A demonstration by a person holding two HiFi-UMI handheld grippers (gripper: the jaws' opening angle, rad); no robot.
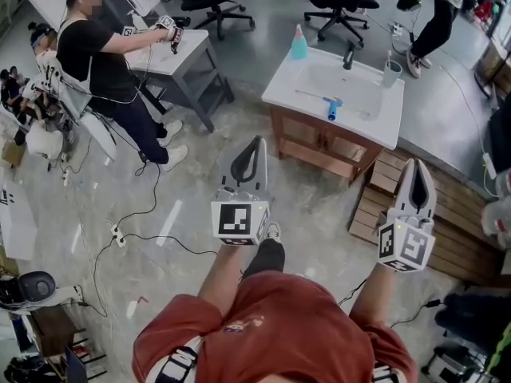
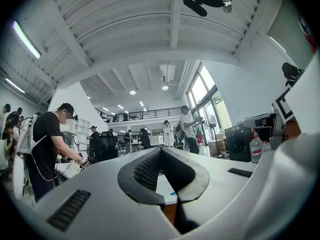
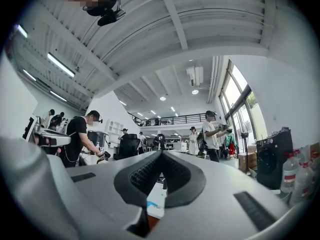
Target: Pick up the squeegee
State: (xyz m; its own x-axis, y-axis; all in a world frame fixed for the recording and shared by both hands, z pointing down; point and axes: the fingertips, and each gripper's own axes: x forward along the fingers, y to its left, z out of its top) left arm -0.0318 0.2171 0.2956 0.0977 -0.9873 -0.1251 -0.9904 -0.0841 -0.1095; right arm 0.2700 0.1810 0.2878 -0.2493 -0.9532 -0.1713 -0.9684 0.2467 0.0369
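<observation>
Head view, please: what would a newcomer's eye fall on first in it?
The two shut, empty tools fill the foreground: the left tool and the right tool. Beyond them stands a white sink counter, with the blue-handled squeegee lying in its basin.

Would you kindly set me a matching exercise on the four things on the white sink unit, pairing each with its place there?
Things:
1 squeegee
2 blue bottle
3 faucet
4 cup

Places on the sink top:
A far right corner
B lying flat in the middle
C far left corner
D far edge, between the corners

Pairs: 1-B; 2-C; 3-D; 4-A
</observation>
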